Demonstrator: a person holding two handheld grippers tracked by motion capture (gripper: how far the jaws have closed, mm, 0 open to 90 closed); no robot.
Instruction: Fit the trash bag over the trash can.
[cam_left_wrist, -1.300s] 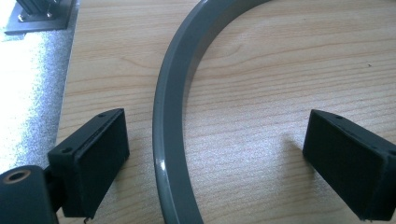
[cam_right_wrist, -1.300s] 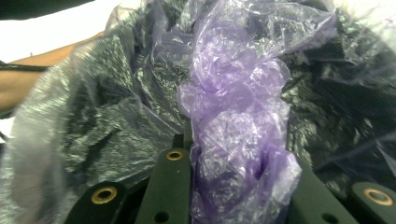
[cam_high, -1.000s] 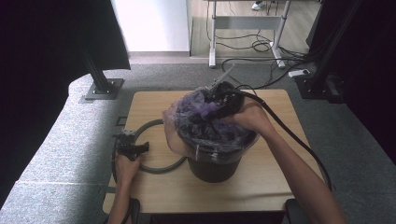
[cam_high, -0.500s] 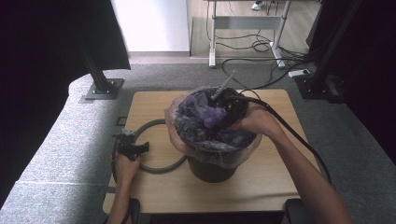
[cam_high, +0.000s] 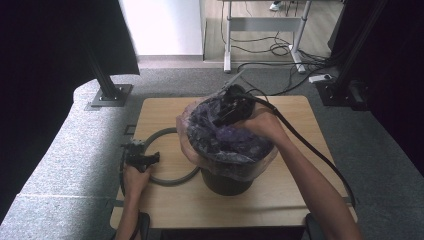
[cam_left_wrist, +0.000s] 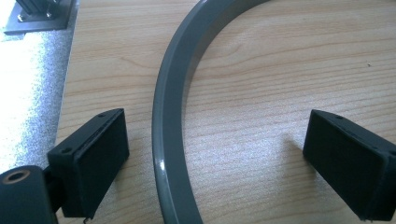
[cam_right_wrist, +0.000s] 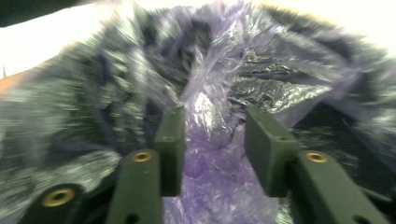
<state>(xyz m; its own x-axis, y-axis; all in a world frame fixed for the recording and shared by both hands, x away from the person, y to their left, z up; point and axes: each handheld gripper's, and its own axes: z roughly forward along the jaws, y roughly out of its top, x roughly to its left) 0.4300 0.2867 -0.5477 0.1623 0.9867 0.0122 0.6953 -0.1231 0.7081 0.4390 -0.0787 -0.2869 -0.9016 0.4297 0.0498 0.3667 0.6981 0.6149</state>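
A dark bin (cam_high: 225, 182) stands on the wooden table (cam_high: 165, 115), lined with a crumpled purple plastic bag (cam_high: 225, 142) folded over its rim. My right gripper (cam_high: 220, 118) reaches down into the bag's gathered top. Its jaws have just been closing, and a fold of the bag (cam_right_wrist: 210, 135) stands between the pads (cam_right_wrist: 170, 140) with a gap still showing. A grey ring (cam_high: 165, 180) lies flat to the left of the bin. My left gripper (cam_high: 152, 158) rests on the table, open, its pads (cam_left_wrist: 93, 154) straddling the ring's band (cam_left_wrist: 163, 140) without touching it.
Grey padded covers (cam_high: 65, 165) edge the table's left side. A black stand foot (cam_high: 110, 95) sits at the back left. The right gripper's cable (cam_high: 310, 150) trails along the forearm. Floor cables (cam_high: 270, 47) and desk legs lie beyond the table.
The right gripper has shifted slightly over the bag's top, and the bunched plastic sits lower than a second ago. The left hand and the ring have not moved.
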